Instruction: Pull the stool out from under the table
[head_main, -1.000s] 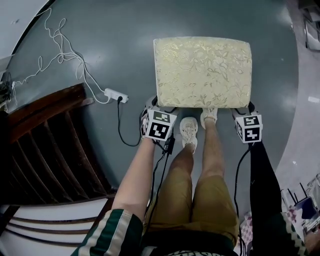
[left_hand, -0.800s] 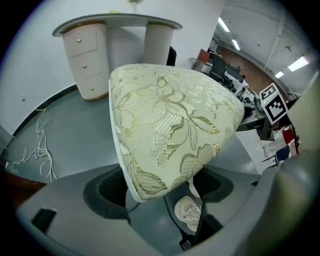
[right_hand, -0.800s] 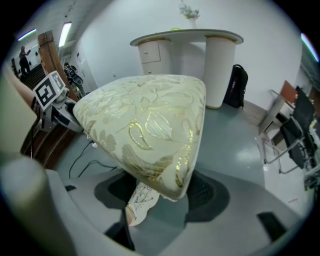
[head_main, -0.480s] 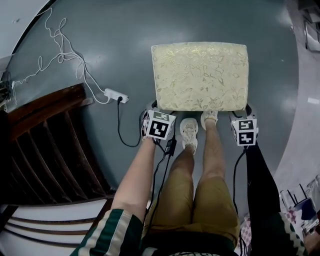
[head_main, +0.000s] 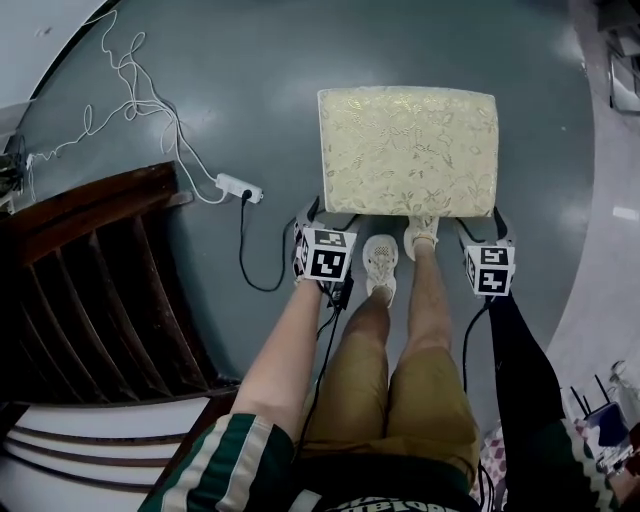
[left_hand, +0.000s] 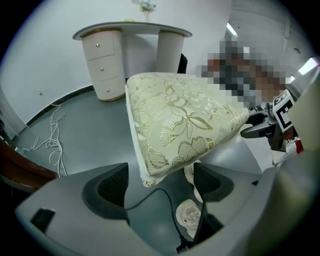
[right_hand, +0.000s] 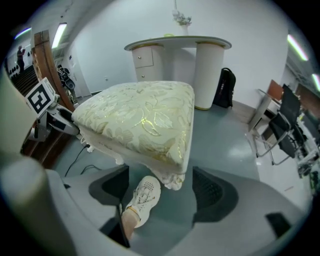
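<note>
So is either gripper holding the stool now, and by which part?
Nothing is held. The left gripper and the right gripper both stand open, each with a near corner of the stool between its jaws, unclamped.

1. No words, numbers, brand names or labels are showing legibly in any of the views.
2. The only sign-like marks are black-and-white coded squares. The left gripper (head_main: 325, 218) is carrying its coded squares (head_main: 327, 264) on its cube. The right gripper (head_main: 483, 222) is carrying a matching set (head_main: 490, 281) on its own cube.
3. One such square on the right gripper's cube (left_hand: 283, 103) is also showing in the left gripper view, and one on the left gripper's cube (right_hand: 40, 97) in the right gripper view. These patterns are bearing no letters or digits.
</note>
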